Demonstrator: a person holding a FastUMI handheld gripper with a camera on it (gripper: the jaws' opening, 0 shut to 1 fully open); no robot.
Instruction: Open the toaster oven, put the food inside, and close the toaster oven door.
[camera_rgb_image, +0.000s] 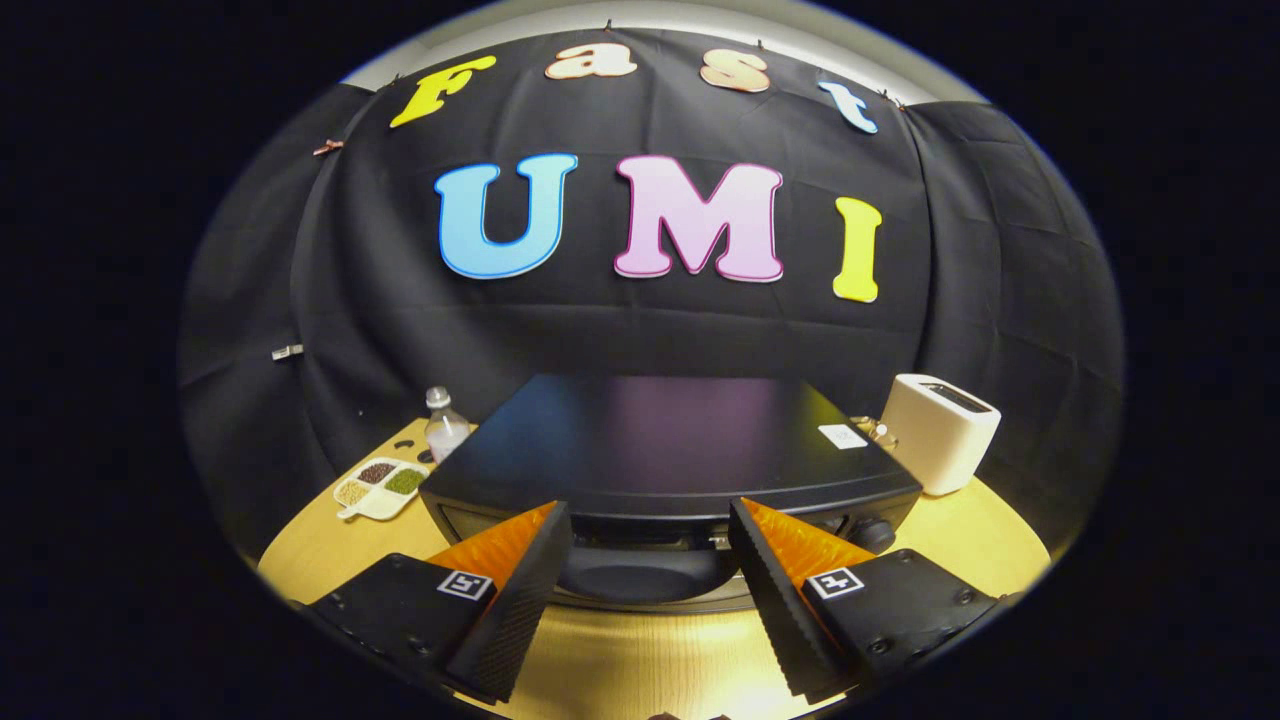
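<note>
Two fingers (650, 560) stand wide apart, holding nothing, raised above the worktop (640, 660) and aimed at the oven (660, 440) just ahead. Oven sits mid-worktop, dark, seen from above its flat top; its front face shows between the fingertips, with a knob (872, 535) beside the right finger. Door state hard to judge: a curved pale edge and dark glass lie low between the fingers, possibly the door lowered, possibly its handle; cannot tell. Food to load not identified. White toaster (940, 430) stands right of the oven, close to it; divided tray (380, 487) of grains and a bottle (445, 425) to the left. Risks, as judged: approach is high and steep, so the fingers may strike the oven's top edge or slide off the handle; a pull off-centre could drag the whole oven forward; a wide right finger could catch the knob.
</note>
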